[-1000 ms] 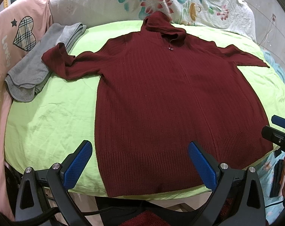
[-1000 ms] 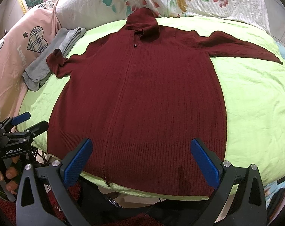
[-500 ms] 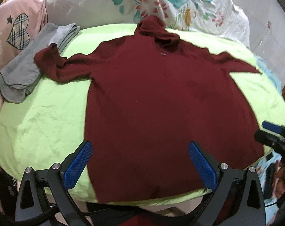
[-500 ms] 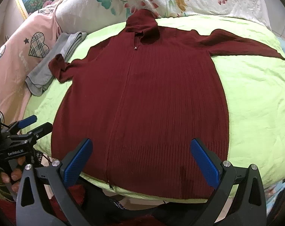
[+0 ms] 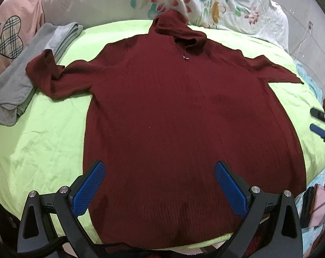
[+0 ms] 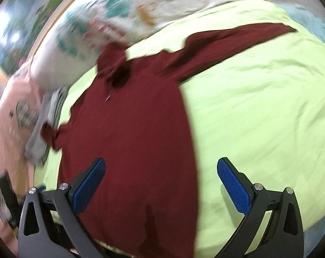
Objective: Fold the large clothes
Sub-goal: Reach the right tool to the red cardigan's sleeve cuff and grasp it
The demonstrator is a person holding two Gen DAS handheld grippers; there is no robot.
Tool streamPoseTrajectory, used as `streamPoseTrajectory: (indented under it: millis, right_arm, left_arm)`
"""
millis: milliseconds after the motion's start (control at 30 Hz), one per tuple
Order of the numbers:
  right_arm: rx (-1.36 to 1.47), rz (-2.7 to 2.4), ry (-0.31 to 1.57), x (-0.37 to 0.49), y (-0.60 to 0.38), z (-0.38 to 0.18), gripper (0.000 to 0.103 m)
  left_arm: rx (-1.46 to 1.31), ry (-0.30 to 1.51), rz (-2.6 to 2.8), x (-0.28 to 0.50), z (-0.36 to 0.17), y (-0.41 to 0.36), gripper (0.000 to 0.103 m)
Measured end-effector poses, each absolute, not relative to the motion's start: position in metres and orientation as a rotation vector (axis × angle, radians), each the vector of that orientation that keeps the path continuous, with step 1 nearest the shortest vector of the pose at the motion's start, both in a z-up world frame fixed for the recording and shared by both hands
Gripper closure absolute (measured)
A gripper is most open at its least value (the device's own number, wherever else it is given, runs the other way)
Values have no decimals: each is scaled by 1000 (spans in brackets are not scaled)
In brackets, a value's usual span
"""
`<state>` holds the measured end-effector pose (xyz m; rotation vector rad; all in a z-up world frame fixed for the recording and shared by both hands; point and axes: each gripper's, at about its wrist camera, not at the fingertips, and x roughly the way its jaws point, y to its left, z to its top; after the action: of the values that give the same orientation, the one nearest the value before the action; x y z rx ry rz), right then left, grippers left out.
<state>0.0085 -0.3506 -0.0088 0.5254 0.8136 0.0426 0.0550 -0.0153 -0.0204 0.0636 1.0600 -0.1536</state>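
A dark red hooded zip sweater [image 5: 184, 129] lies flat, front up, on a lime green sheet [image 5: 44, 142], hood at the far end and both sleeves spread out. My left gripper [image 5: 160, 185] is open and empty above the sweater's hem. My right gripper [image 6: 161, 185] is open and empty above the sweater's right hem edge [image 6: 141, 161]; its view is motion-blurred. The right gripper also shows at the right edge of the left wrist view [image 5: 321, 122]. The sweater's right sleeve [image 6: 227, 40] stretches toward the far right.
A folded grey garment [image 5: 33, 68] lies at the left, under the left sleeve's cuff. A pink cloth with a plaid heart [image 5: 9, 34] lies further left. A floral quilt [image 5: 205, 2] is bunched behind the hood. The bed's front edge is just below both grippers.
The right gripper has swung to the right and tilted, so its view now covers the sweater's right side and bare sheet. The left gripper has moved in closer over the hem.
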Motion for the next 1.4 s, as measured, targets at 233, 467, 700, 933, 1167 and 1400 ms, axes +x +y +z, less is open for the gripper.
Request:
streamPoseTrajectory:
  millis: [233, 467, 700, 933, 1167, 1400]
  right_arm:
    - [652, -89, 730, 44, -439, -7, 19]
    - [796, -179, 659, 100, -532, -25, 44]
    - [961, -358, 563, 145, -647, -54, 49]
    - [1058, -443, 442, 176, -712, -60, 58]
    - [952, -389, 439, 195, -702, -46, 97]
    - [800, -88, 507, 206, -580, -19, 98]
  left_arm:
    - [78, 1056, -155, 69, -30, -24, 1]
    - [104, 1081, -161, 80, -41, -33, 1]
    - [116, 1125, -171, 101, -52, -47, 1]
    - [139, 1180, -200, 124, -70, -69, 1]
    - [120, 1174, -233, 136, -72, -82, 1]
    - [88, 1146, -234, 130, -62, -67, 1]
